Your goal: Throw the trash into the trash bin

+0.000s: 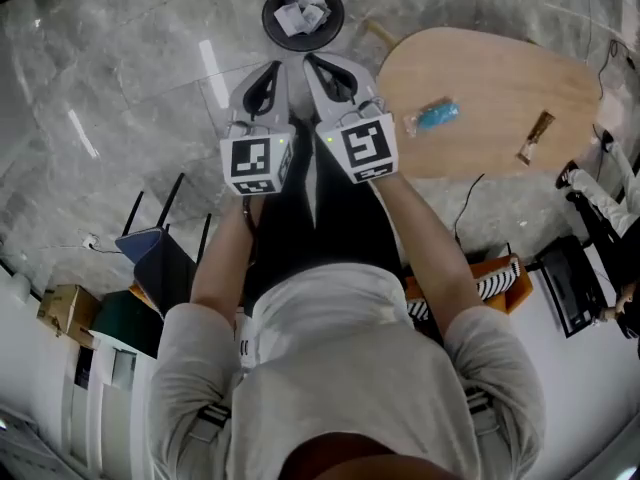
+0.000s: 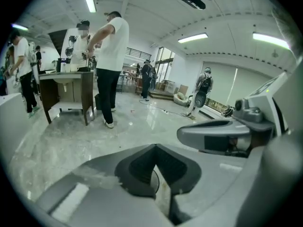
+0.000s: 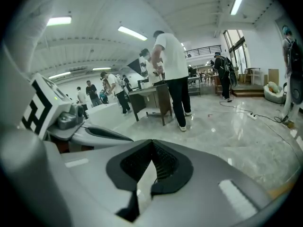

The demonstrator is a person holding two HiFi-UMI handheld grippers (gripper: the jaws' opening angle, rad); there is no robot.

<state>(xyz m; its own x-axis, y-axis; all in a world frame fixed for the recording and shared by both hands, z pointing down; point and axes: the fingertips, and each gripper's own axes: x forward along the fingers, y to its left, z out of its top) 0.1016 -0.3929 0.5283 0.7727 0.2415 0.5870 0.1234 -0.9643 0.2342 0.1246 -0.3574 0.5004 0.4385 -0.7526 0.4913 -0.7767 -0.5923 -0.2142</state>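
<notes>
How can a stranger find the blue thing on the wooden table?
In the head view, find the rounded wooden table right of the black trash bin. Two small things lie on it. The blue packet lies nearer the bin; its neighbour, the brown wrapper, is slimmer.

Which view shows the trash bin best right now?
Head view: it looks straight down into the bin, which stands on the floor with crumpled paper inside. Both gripper views look out across the room and show no clear bin.
</notes>
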